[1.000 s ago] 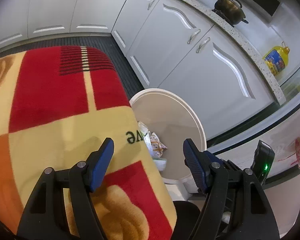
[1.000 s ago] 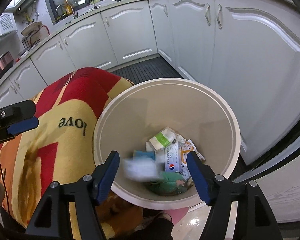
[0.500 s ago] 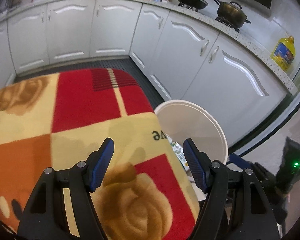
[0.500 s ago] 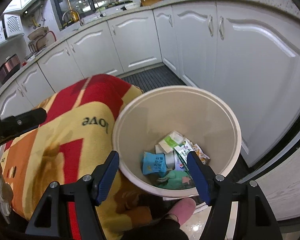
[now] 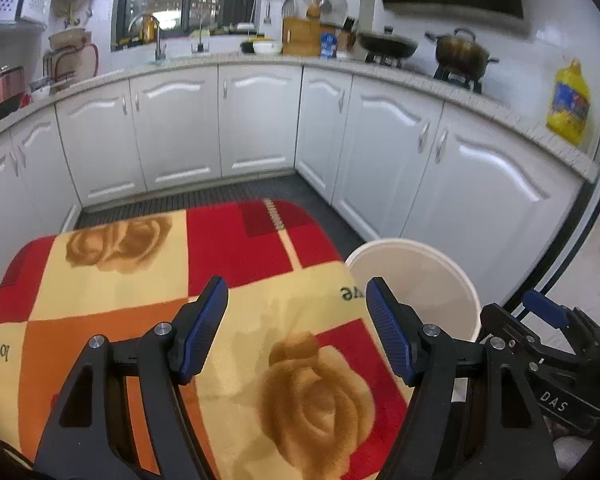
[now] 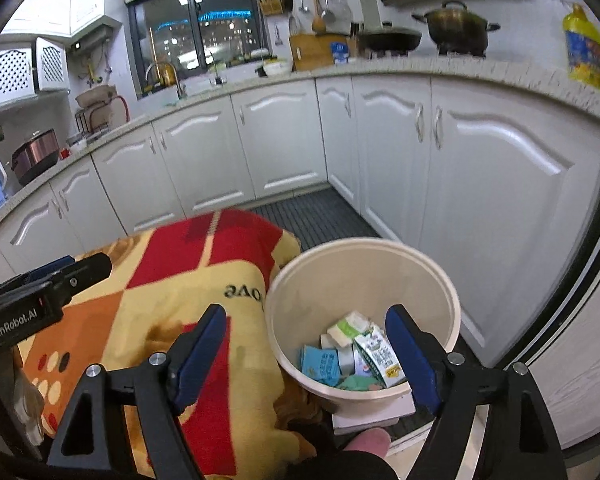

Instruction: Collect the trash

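A cream round trash bin stands on the floor beside the blanket-covered table; it also shows in the left wrist view. Inside lie several pieces of trash: a blue packet, a white and green carton, a printed milk carton and a green scrap. My right gripper is open and empty, held above the bin's near rim. My left gripper is open and empty above the blanket.
A red, yellow and orange blanket with rose prints covers the table left of the bin. White cabinets run round the room under a counter with pots and a yellow oil bottle. Dark floor mat lies behind the bin.
A blue packet that was falling into the bin now lies among the trash. Both grippers have risen and tilted up, so the counter and window have come into view. Both stay open.
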Tool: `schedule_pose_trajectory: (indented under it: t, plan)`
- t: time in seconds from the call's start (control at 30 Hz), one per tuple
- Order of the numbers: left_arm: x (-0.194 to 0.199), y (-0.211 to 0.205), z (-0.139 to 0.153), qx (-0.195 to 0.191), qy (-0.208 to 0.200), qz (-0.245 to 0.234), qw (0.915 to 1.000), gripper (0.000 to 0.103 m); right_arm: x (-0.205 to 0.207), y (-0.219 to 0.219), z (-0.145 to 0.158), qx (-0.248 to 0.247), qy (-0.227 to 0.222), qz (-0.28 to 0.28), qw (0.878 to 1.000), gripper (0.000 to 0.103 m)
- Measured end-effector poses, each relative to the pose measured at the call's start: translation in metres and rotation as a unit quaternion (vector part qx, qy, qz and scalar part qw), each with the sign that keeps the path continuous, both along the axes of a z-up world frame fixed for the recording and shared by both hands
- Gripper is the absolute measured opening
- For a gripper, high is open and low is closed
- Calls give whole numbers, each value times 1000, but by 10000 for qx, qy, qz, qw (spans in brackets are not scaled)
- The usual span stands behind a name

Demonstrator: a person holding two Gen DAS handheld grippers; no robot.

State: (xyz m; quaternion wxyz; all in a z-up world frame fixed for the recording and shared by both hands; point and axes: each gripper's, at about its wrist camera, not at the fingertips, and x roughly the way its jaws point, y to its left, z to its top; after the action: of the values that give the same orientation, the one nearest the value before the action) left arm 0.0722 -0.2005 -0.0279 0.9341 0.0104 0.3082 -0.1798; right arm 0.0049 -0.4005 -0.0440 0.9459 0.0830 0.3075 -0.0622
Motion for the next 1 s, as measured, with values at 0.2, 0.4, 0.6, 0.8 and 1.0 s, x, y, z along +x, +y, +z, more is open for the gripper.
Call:
schedule_pose_trajectory:
  t: [0.2, 0.4, 0.6, 0.8, 1.0]
  plan:
    - [-23, 6, 18, -127, -382, -26, 9992, 71, -22, 10, 28, -148, -400, -89, 9991, 85]
    - [-39, 15, 32, -402, -665, -127, 9969, 71, -38, 22, 46, -371, -687, -207, 9967, 90]
    - [-47, 19, 36, -523, -727, -214, 9957, 71, -48, 29, 56, -507, -848, -342, 9945, 94]
    - [-51, 20, 37, -506, -759, -225, 9956, 71, -53, 33, 61, -554, -913, -342, 9937, 95]
    - [-52, 22, 37, -513, -820, -206, 9951, 71, -54, 35, 61, -608, -919, -334, 9933, 95]
